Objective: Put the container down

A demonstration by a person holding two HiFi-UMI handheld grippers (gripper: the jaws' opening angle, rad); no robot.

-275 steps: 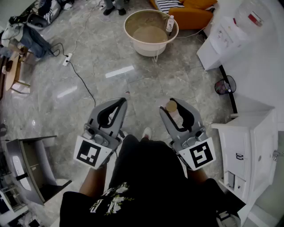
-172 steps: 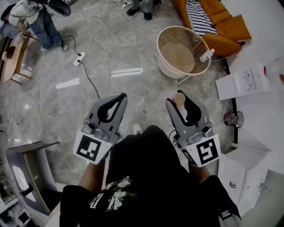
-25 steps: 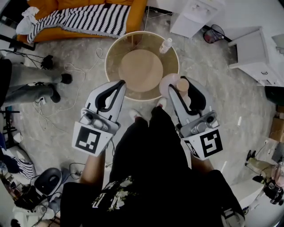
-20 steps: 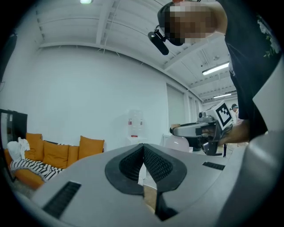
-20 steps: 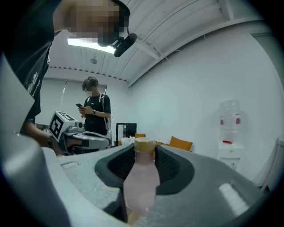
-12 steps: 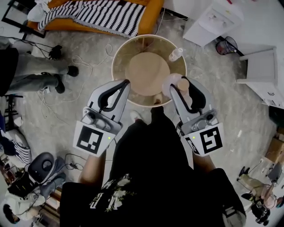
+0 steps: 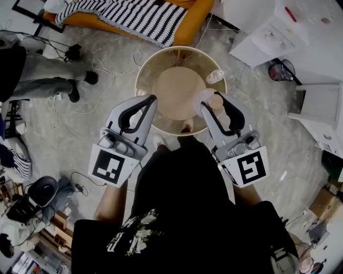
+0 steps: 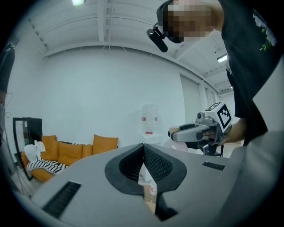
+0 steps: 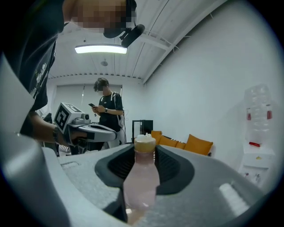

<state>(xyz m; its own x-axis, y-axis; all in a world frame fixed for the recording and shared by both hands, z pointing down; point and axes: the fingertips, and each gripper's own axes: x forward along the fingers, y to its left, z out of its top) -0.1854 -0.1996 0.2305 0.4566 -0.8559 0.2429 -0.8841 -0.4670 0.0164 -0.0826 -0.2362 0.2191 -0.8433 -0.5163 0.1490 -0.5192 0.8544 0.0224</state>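
A pale pink bottle (image 7: 215, 101) with a tan cap stands upright between the jaws of my right gripper (image 7: 210, 103), which is shut on it. In the right gripper view the pads clamp the pink bottle (image 9: 142, 177) at its shoulder, with my right gripper (image 9: 145, 150) pointing nearly level. It hangs over the right side of a round beige table (image 7: 144, 69) with a raised rim. My left gripper (image 7: 151, 98) hovers at the table's near left rim. In its own view my left gripper (image 8: 143, 146) is shut, with nothing between the pads.
A small clear bottle (image 7: 216, 76) lies on the table by its right rim. An orange sofa with a striped blanket (image 7: 128, 16) is beyond it, white cabinets (image 7: 268, 37) at the right, cables (image 7: 107, 69) and a person's legs (image 7: 43, 80) at the left. A person (image 9: 106, 111) stands nearby.
Both grippers have swung round together with the view. The held bottle has gone from just outside the table's right rim to over its top. Neither gripper's jaws have changed.
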